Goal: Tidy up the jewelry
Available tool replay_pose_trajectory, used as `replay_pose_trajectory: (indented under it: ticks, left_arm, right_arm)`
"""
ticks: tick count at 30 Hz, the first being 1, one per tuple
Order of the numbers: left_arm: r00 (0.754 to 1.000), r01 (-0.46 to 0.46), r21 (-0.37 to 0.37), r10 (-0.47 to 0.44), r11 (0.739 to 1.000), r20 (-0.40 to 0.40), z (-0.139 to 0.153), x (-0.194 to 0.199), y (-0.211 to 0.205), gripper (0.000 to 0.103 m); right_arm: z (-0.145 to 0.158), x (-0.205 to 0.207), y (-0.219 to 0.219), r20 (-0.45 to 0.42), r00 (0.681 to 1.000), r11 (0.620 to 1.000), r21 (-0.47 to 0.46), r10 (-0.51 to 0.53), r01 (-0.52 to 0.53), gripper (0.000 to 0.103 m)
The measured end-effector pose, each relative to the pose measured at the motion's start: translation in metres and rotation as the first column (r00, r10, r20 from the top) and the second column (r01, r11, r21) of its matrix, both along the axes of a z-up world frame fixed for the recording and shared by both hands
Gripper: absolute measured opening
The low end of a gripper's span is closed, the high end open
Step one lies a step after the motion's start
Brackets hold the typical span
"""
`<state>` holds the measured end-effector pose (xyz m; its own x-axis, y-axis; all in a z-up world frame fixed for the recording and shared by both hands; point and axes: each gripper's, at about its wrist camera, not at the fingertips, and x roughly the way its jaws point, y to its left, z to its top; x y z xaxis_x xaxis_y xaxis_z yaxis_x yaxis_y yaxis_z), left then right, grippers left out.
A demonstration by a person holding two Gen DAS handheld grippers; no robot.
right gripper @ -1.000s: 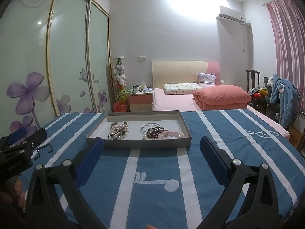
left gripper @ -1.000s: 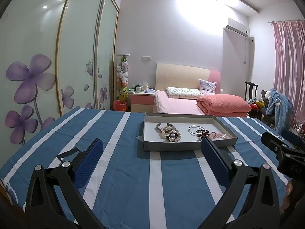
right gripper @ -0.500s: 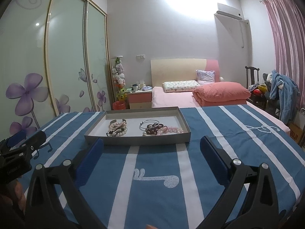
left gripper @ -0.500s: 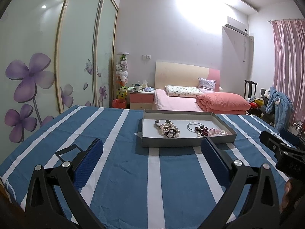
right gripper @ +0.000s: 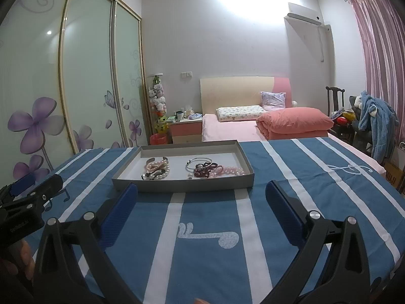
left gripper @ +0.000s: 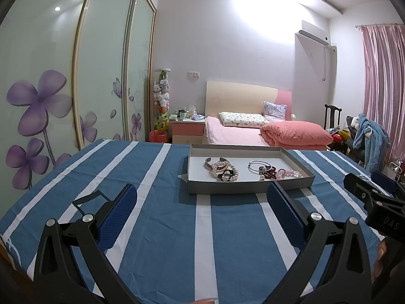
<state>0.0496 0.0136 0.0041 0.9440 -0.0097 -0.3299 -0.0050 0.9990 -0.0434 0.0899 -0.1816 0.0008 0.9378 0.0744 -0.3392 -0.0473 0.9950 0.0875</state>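
On the blue striped tablecloth (left gripper: 152, 215), a shallow grey tray (left gripper: 249, 186) sits toward the far edge. It holds a pearl bracelet cluster (left gripper: 224, 171) at its left and a thin silver bangle (left gripper: 259, 164) with dark red and pink beads (right gripper: 217, 170) at its right. The left gripper (left gripper: 202, 212) and right gripper (right gripper: 201, 210) hover near the tray's front wall, jaws spread wide, holding nothing.

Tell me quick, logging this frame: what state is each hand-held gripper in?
Left hand-held gripper: open, holding nothing.
Right hand-held gripper: open, holding nothing.

Pink bed (left gripper: 253, 136), floral wardrobe (left gripper: 63, 88), pink curtains (left gripper: 382, 81)
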Motion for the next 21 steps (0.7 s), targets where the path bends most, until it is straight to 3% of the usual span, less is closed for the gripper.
replay_pose_trajectory:
  ticks: [21]
  left_arm:
    - [1.0,0.001,0.003,-0.001,1.0,-0.006,-0.0025,0.0,-0.0002,0.101]
  right_arm:
    - [-0.0023,0.0018,0.0016,-0.004,1.0,1.0,0.003,0.001,-0.001,0.099]
